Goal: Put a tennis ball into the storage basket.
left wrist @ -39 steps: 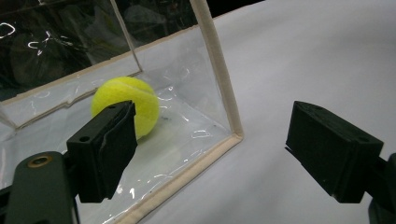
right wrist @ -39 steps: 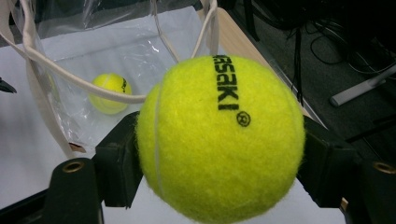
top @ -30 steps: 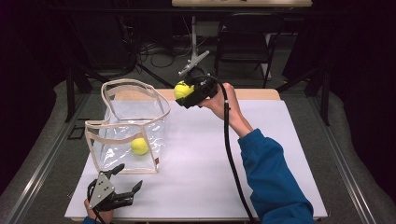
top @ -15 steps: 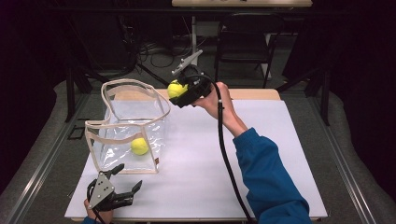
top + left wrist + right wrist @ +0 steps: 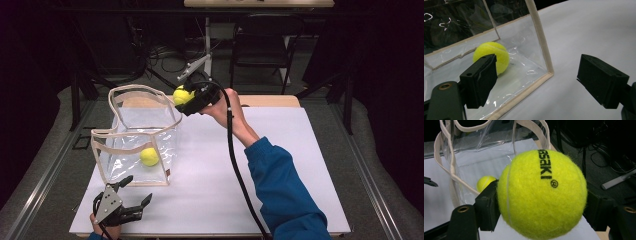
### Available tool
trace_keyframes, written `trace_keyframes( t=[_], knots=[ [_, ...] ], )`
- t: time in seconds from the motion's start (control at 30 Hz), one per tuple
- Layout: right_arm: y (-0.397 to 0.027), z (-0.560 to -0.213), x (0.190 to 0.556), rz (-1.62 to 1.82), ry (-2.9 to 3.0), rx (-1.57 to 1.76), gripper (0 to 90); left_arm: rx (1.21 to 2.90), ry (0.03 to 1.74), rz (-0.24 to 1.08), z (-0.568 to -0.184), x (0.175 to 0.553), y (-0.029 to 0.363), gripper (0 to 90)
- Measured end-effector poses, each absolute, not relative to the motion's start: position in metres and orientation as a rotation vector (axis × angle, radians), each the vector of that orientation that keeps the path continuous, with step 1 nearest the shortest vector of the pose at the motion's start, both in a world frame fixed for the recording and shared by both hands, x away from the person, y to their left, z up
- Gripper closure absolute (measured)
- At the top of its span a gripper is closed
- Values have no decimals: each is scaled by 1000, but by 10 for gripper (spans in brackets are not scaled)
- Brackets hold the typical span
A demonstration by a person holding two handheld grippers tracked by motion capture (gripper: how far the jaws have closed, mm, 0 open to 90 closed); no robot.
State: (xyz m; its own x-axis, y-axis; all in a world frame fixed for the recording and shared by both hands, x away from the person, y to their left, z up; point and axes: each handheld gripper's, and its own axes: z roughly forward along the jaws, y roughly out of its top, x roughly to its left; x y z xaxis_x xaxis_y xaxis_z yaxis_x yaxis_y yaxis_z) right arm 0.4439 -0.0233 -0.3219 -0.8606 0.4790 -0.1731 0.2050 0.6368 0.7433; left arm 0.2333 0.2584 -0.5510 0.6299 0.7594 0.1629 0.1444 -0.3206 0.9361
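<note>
Two tennis balls are in play: one tennis ball (image 5: 181,95) is clamped between the jaws of the right gripper (image 5: 186,100), held in the air at the far rim of the clear bag (image 5: 125,141), and the second ball (image 5: 149,156) lies on the bag's floor near its front wall. Down at the near edge of the white table (image 5: 300,165), the left gripper (image 5: 136,192) rests just outside the bag with its jaws spread apart and nothing between them
</note>
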Motion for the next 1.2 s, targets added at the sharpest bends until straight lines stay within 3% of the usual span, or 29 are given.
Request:
trace_keyframes(
  t=[1.2],
  knots=[
    [4, -329, 445, 1125, 2510, 512, 264, 1812, 731, 745, -551, 233, 259, 159]
  ],
)
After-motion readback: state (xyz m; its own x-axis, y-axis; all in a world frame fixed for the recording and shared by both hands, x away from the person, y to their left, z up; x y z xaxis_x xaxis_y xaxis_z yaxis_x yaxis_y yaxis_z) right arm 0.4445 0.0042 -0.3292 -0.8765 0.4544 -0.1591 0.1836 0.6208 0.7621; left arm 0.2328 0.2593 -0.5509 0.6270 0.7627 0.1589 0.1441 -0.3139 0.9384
